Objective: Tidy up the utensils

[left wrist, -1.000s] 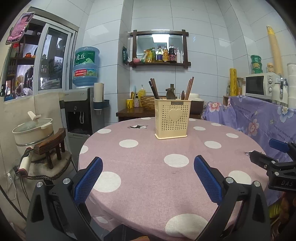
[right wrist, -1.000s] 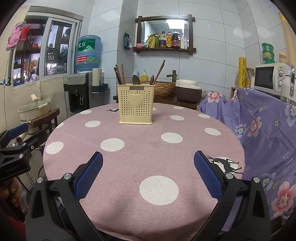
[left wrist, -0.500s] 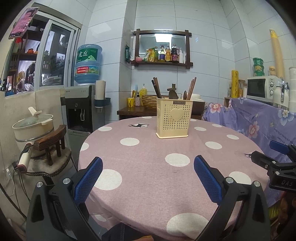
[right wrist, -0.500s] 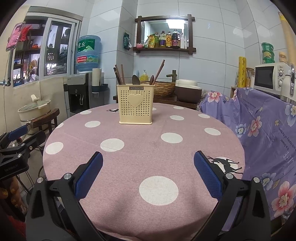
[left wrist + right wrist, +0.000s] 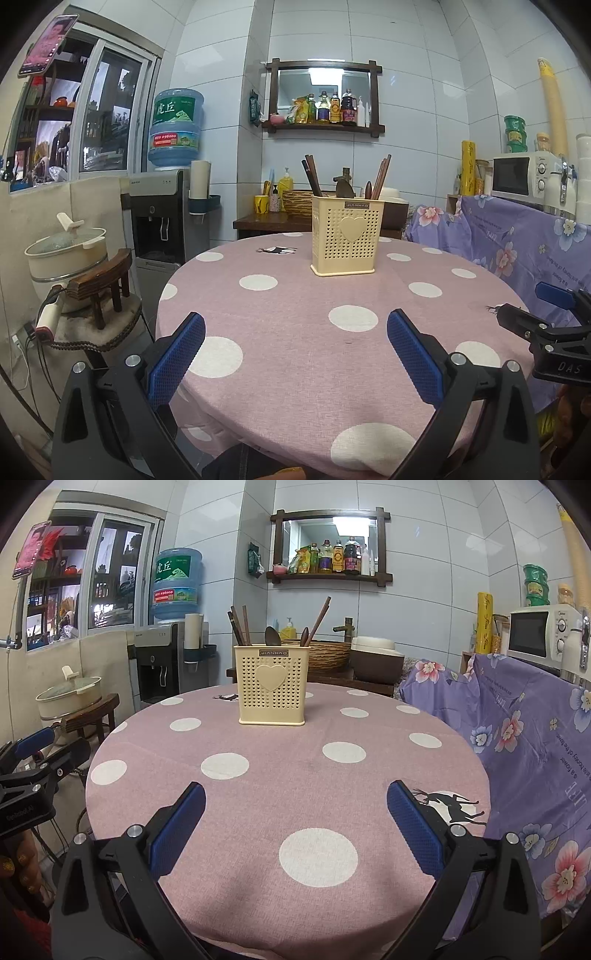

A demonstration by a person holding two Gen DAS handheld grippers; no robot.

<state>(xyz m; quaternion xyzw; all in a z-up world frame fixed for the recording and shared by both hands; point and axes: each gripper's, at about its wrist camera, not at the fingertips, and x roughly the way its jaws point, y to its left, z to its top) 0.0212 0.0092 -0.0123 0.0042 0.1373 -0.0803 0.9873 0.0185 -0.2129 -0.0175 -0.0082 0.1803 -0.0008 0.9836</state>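
With the left gripper (image 5: 295,347) and right gripper (image 5: 295,818) both spread wide and empty, the light, stiff, slim chopsticks (image 5: 320,617) in the utensil holder (image 5: 272,685) are best pinched near their upper ends

On the cream utensil holder (image 5: 272,685) ahead of me, a small dark plate at the top rim reads "JIANHAO". Left of the holder, the blue water jug (image 5: 175,127) on the dispenser carries the green characters "虎丘". Right of it, my other gripper (image 5: 559,349) shows the white letters "DAS" on its black body.
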